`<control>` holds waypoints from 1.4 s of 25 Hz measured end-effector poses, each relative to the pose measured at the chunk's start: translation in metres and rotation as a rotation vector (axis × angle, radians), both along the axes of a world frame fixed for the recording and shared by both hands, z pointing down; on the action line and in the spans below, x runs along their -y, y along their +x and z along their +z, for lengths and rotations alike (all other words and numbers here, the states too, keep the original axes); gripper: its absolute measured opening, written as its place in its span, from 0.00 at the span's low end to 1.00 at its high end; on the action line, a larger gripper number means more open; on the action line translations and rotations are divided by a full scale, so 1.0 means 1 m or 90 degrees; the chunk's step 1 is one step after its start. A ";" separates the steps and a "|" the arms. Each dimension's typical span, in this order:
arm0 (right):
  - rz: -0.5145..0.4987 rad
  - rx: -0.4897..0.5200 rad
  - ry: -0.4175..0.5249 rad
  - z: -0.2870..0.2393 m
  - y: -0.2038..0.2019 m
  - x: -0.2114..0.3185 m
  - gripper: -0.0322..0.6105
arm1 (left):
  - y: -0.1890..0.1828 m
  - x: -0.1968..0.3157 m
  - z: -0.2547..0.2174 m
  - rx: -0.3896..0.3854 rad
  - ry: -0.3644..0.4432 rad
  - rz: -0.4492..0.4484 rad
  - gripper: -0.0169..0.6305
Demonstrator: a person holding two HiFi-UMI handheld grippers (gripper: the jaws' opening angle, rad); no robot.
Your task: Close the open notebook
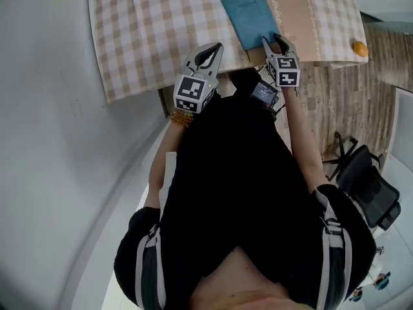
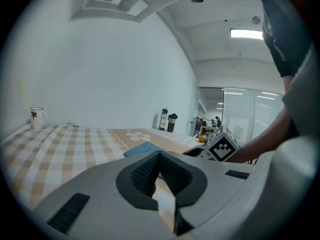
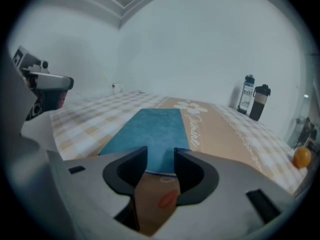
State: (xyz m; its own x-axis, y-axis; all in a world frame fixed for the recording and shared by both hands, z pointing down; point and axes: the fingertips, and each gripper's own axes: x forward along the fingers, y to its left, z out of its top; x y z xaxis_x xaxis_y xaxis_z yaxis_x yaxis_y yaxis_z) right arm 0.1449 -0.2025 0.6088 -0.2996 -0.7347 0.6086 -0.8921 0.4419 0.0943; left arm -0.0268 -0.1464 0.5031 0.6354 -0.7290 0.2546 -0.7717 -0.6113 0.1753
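A notebook with a blue cover (image 1: 250,17) lies flat and closed on the tan runner of the checked tablecloth (image 1: 148,31). In the right gripper view the notebook (image 3: 150,129) stretches away from the jaws. My right gripper (image 1: 274,39) (image 3: 161,156) sits at the notebook's near edge, open, its jaws apart, with the blue cover showing in the gap and the pads not pressing on it. My left gripper (image 1: 216,46) (image 2: 159,155) hovers at the table's near edge, left of the notebook, shut and empty. From the left gripper view the notebook (image 2: 142,148) shows just past the tips.
An orange (image 1: 361,48) (image 3: 302,158) lies at the table's right edge. Two bottles (image 3: 253,103) (image 2: 168,120) stand at the far end and a small mug (image 2: 36,117) at the far left corner. A black office chair (image 1: 368,186) stands on the floor to the right.
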 end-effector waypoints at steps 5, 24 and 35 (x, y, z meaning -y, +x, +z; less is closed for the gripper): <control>0.012 0.013 0.013 0.001 0.005 -0.002 0.32 | 0.001 -0.004 0.002 0.003 -0.002 0.002 0.05; 0.003 -0.025 0.051 -0.025 0.000 0.005 0.16 | 0.021 0.017 -0.036 0.019 0.065 0.027 0.05; 0.012 0.013 0.201 -0.122 -0.024 0.020 0.16 | 0.016 0.047 -0.089 0.017 0.145 -0.034 0.05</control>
State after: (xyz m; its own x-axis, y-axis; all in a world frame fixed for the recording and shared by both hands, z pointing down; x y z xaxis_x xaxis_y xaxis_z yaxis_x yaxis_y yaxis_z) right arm 0.1209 -0.2228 0.4870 -0.2935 -0.8920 0.3439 -0.9029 0.3768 0.2067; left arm -0.0111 -0.1936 0.4141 0.5894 -0.8021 0.0961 -0.8067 -0.5908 0.0159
